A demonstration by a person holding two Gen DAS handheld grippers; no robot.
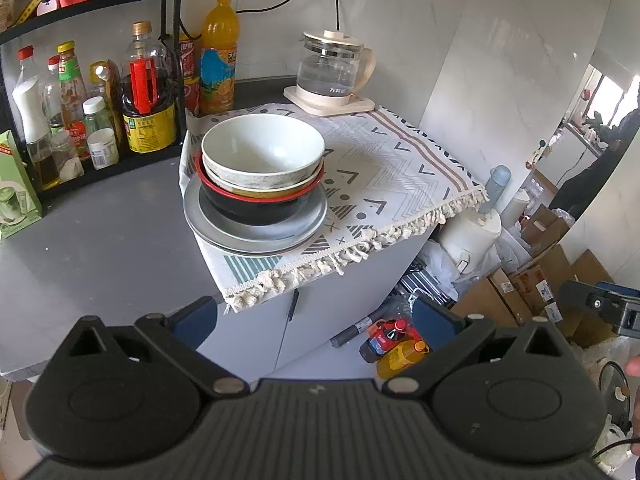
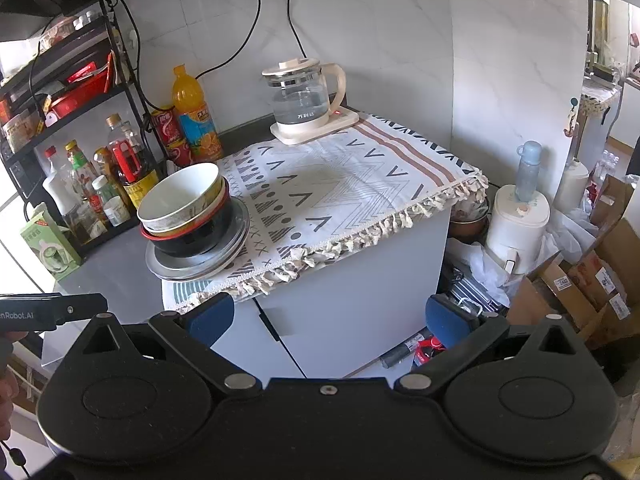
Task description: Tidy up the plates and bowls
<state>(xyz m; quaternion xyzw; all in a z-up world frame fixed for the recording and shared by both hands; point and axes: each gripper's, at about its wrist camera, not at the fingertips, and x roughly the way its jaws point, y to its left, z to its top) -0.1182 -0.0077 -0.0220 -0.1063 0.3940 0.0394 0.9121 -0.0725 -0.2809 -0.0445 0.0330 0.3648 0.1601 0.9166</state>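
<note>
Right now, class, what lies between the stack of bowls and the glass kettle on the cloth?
Nothing: between the stack of bowls and the glass kettle only bare patterned cloth shows, clearest in the right wrist view.

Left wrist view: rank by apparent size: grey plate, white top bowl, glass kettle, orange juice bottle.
1. grey plate
2. white top bowl
3. glass kettle and orange juice bottle: look alike, and both stand farther back, so unranked.

Lighting: bright daylight, entering from window (image 1: 612, 92) at right. Glare: pale sheen on tiled wall (image 2: 400, 40). Shadows: soft. Focus: sharp centrally. Distortion: strong fisheye curvature, dark vignetted corners.
</note>
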